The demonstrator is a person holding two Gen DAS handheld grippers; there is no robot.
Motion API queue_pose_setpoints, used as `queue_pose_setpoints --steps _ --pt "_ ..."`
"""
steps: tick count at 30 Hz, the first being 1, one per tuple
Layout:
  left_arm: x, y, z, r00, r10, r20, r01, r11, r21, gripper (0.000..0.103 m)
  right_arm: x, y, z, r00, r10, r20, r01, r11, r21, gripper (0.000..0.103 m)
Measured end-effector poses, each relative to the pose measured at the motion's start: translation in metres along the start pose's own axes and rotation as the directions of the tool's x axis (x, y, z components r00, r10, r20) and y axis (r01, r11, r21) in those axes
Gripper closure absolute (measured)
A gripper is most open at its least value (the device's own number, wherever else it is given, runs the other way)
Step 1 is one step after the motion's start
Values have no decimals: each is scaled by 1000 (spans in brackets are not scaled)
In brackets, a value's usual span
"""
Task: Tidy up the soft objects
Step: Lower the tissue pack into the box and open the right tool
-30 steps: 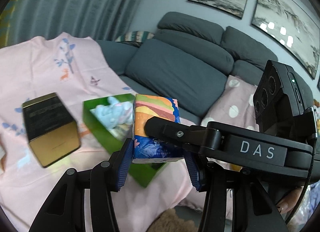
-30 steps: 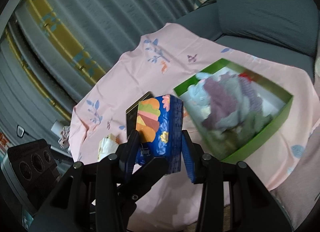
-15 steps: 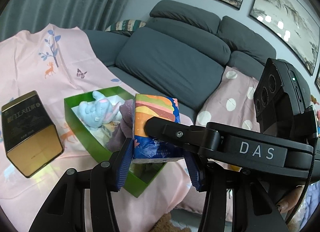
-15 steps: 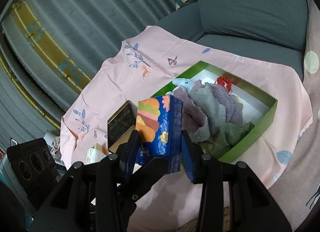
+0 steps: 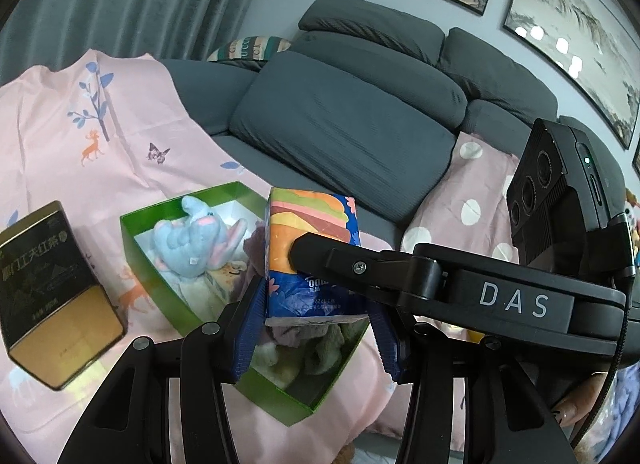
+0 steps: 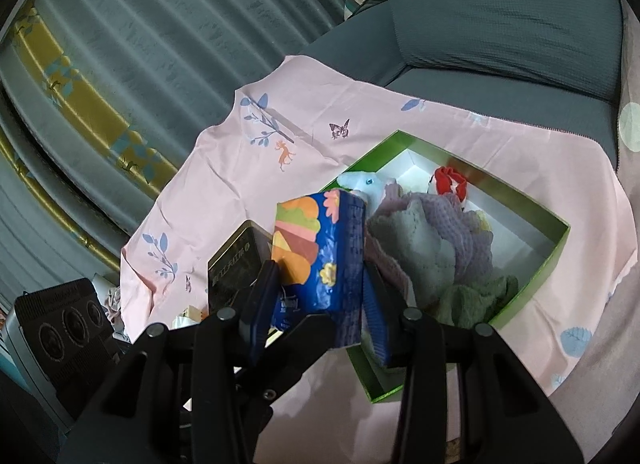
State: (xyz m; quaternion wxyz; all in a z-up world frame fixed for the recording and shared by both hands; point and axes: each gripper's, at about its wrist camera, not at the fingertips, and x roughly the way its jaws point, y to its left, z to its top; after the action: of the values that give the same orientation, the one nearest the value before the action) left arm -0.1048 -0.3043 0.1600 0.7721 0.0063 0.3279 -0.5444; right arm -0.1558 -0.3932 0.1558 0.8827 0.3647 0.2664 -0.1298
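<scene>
Blue-wrapped and printed with a burger, the tissue pack (image 5: 310, 260) hung above the green box (image 5: 152, 256) on the pink sheet (image 5: 60, 136), clamped by both your grippers: the left gripper (image 5: 316, 328) from below, the right gripper (image 6: 316, 304) across its sides. A plush elephant (image 5: 192, 240) and knitted cloths (image 6: 436, 256) filled the box; a gold tin (image 5: 52, 292) lay beside it.

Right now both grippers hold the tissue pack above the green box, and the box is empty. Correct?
Not quite. Both grippers do hold the tissue pack above the green box, but the box is not empty: the right wrist view shows towels and a blue plush toy inside.
</scene>
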Motion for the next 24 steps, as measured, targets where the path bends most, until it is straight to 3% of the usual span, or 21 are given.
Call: queue_pose_setpoints --steps 24 --pt "40 -6 7 994 -29 -107 28 1000 -12 52 6 -30 12 998 -45 -32 47 997 62 63"
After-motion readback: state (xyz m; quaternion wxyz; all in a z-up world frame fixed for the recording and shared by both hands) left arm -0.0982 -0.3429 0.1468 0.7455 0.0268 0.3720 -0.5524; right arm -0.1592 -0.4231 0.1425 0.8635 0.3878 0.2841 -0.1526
